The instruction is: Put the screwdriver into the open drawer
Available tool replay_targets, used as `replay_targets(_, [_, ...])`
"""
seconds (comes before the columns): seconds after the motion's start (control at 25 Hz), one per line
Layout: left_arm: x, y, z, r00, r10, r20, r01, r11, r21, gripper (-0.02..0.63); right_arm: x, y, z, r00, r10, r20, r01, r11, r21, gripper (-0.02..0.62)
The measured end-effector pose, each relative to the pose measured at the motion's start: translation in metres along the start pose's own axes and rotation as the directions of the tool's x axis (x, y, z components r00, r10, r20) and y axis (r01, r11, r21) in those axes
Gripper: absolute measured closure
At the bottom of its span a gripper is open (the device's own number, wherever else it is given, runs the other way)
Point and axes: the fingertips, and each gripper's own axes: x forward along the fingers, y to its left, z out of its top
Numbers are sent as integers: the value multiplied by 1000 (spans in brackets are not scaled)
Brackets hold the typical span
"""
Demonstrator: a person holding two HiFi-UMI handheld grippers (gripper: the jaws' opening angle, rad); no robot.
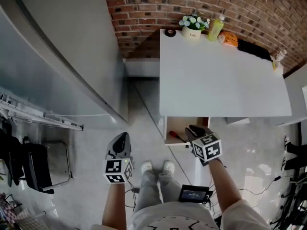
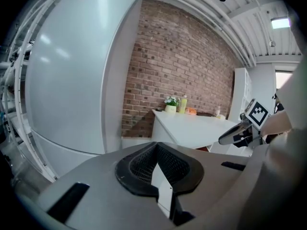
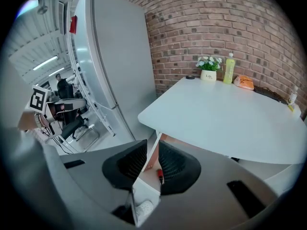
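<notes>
Left gripper (image 1: 123,137) hangs nearest us on the left, low over the bare floor and well apart from the furniture. In its own view the pads meet at the tips, so the claw is together with nothing in it. Moving right, the white table (image 1: 220,80) stands against the brick wall, and the open drawer (image 1: 181,124) juts out from under its near left corner. The screwdriver (image 1: 176,136), red handle to the left, lies on the drawer's wooden bottom near the front edge. Right gripper (image 1: 193,128) hovers just beside it over the drawer's right part. Its jaws stand a narrow gap apart, and through that gap its own view shows the drawer bottom and the red handle below, not clamped as far as we can tell. We judge the placing as good as done: the tool rests inside the drawer and neither claw holds it. What is left, by our reading, is only to lift the right gripper clear. The task does not ask for the drawer to be shut.
</notes>
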Motion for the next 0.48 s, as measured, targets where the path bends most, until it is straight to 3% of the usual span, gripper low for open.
replay_targets(0.48, [-18, -7, 59, 996, -15, 85, 14, 1000, 14, 594, -54, 6, 48, 996, 8, 83, -4, 999, -46, 534])
